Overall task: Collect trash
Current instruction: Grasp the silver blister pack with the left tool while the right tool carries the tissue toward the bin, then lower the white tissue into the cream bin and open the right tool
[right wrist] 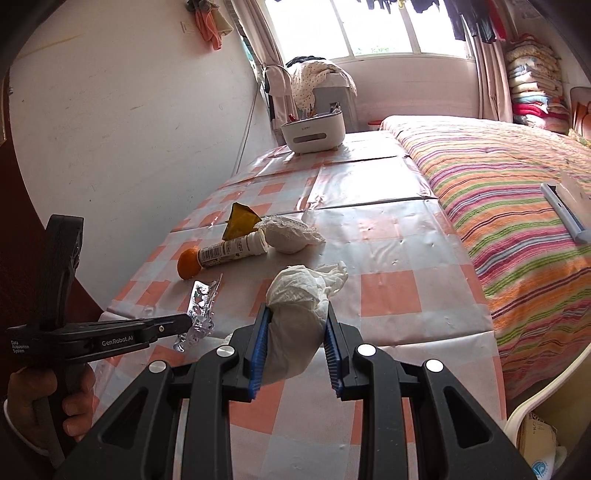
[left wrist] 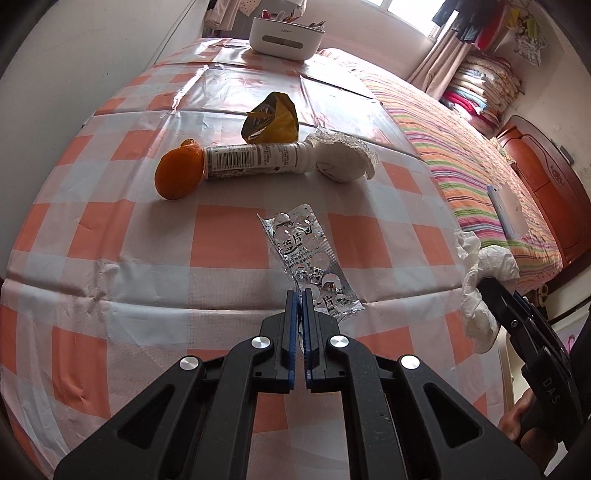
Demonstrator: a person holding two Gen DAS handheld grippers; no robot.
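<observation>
Two hand-held grippers work over a checked tabletop [left wrist: 122,236] pushed against a bed with a striped cover [right wrist: 517,206]. The left gripper [left wrist: 299,295] is clenched on the near end of a silver blister pack [left wrist: 306,251], its blue pads pressed together on the foil, the rest of the pack slanting up and away above the tabletop near its front edge. In the right wrist view the same left gripper [right wrist: 190,322] reaches in from the left, the foil pack [right wrist: 201,306] pinched at its tip and a hand [right wrist: 48,402] wrapped round its handle.

The right gripper [right wrist: 295,332] is grasping a crumpled white tissue [right wrist: 299,306], the wad squeezed between its two blue pads and bulging out ahead of them; from the left wrist camera that tissue [left wrist: 476,280] shows beyond the tabletop's right edge, on the bed side.

Further back, toward the middle of the tabletop, lie an orange [left wrist: 177,173], a white tube with a barcode [left wrist: 255,160] touching it end on, a white lace-edged bundle [left wrist: 343,158] at the tube's other end, and a yellow wrapper [left wrist: 273,118] standing just behind the tube. A white caddy [left wrist: 284,35] holding small items sits at the far edge.
</observation>
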